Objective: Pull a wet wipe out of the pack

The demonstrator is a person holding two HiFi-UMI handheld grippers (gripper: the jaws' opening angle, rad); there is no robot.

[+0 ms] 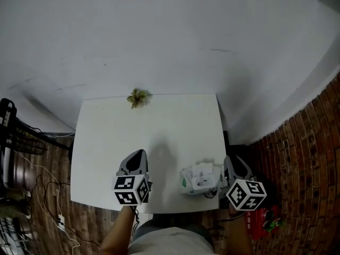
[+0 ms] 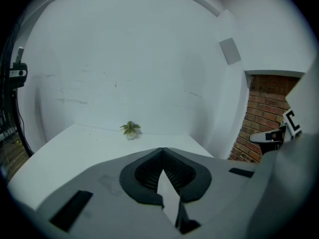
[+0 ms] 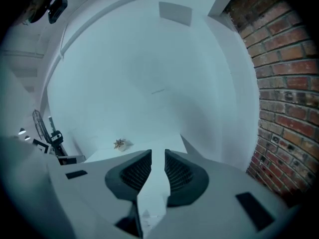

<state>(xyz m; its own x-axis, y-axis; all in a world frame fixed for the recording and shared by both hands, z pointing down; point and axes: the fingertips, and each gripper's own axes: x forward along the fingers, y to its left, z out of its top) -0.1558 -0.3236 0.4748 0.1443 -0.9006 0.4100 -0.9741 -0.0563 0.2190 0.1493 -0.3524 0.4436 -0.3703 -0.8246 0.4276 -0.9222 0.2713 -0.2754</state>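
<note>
The wet wipe pack (image 1: 200,178) lies near the front right corner of the white table (image 1: 159,126). It is white with a green mark, and crumpled white wipe material stands up from its top. My right gripper (image 1: 234,162) hovers just right of the pack, over the table's right edge; its jaws stand a narrow gap apart with only table showing between them (image 3: 157,154). My left gripper (image 1: 139,156) sits left of the pack near the front edge. Its fingertips touch and hold nothing (image 2: 162,149). Neither gripper view shows the pack clearly.
A small potted plant (image 1: 138,97) stands at the table's far edge, also visible as the plant (image 2: 130,129) and the plant (image 3: 120,144). A white wall rises behind. Brick-pattern floor and a red object (image 1: 260,219) lie to the right, a black rack (image 1: 8,124) and cables to the left.
</note>
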